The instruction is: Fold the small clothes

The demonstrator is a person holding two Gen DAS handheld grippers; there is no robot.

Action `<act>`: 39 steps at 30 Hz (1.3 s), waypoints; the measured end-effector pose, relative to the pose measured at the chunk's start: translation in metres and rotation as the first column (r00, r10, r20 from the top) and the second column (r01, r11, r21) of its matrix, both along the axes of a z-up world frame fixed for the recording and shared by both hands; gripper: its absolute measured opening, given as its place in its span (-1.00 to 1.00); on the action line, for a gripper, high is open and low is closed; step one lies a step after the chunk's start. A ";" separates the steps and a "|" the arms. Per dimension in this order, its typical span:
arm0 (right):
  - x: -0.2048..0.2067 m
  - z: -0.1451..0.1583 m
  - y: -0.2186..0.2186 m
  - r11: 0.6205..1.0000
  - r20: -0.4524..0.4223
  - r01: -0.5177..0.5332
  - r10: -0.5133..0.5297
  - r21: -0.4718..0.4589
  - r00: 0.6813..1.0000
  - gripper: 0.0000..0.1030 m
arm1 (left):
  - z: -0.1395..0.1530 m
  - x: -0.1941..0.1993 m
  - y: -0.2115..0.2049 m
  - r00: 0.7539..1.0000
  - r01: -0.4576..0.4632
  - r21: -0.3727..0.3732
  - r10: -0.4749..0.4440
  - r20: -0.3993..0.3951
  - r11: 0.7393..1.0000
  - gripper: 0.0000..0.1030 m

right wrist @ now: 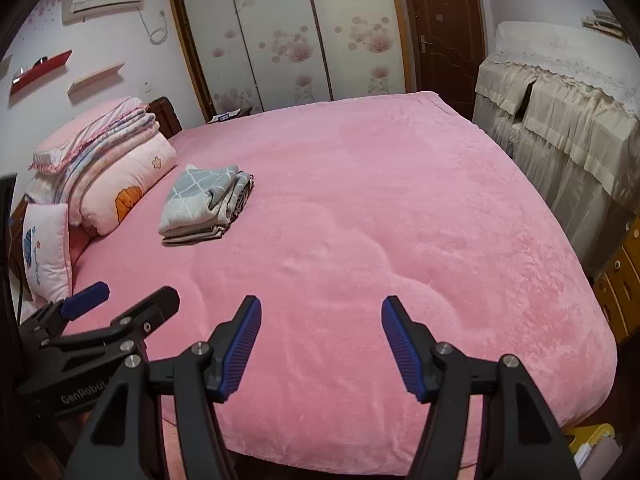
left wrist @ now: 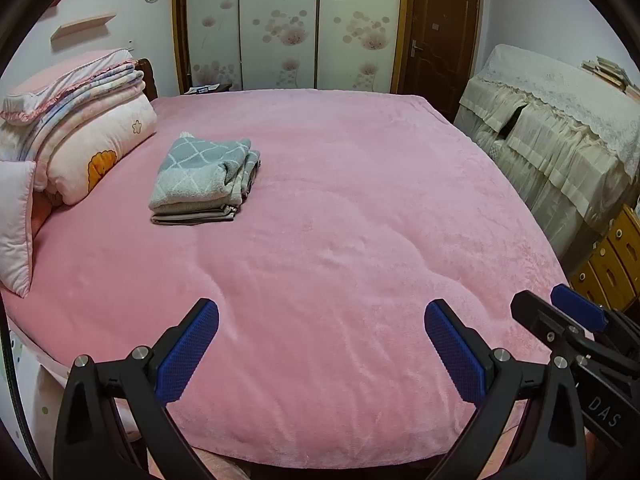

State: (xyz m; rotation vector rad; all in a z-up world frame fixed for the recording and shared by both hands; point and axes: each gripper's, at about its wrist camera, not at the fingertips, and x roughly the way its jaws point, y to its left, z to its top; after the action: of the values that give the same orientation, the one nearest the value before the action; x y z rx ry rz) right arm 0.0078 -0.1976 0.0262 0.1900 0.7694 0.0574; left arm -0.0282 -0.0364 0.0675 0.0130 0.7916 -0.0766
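A stack of folded clothes (left wrist: pixel 202 178) lies on the pink bed (left wrist: pixel 340 260), left of the middle, topped by a grey piece with a white diamond pattern; the same stack (right wrist: pixel 206 204) shows in the right wrist view. My left gripper (left wrist: pixel 322 312) hovers open over the bed's near edge, nothing between its blue pads. My right gripper (right wrist: pixel 321 308) is beside it, also open and empty. Each gripper appears at the edge of the other's view, the right gripper (left wrist: pixel 560 304) and the left gripper (right wrist: pixel 132 296). Both are well short of the stack.
Folded quilts and pillows (left wrist: pixel 80 136) are piled at the bed's left end. A cloth-covered cabinet (left wrist: pixel 560 140) stands on the right, wooden drawers (left wrist: pixel 612 256) below it. A wardrobe with sliding doors (left wrist: pixel 280 24) and a brown door (left wrist: pixel 440 32) stand beyond the bed.
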 end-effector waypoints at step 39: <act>0.005 0.001 -0.005 1.000 0.004 -0.006 0.006 0.000 1.000 0.23 | -0.005 0.005 -0.008 0.999 -0.015 0.021 0.016 -0.039 1.000 0.98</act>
State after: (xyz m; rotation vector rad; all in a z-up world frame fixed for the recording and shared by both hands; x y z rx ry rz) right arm 0.0125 -0.2025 0.0276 0.1874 0.7664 0.0639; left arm -0.0236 -0.0442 0.0626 0.0251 0.8313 -0.0540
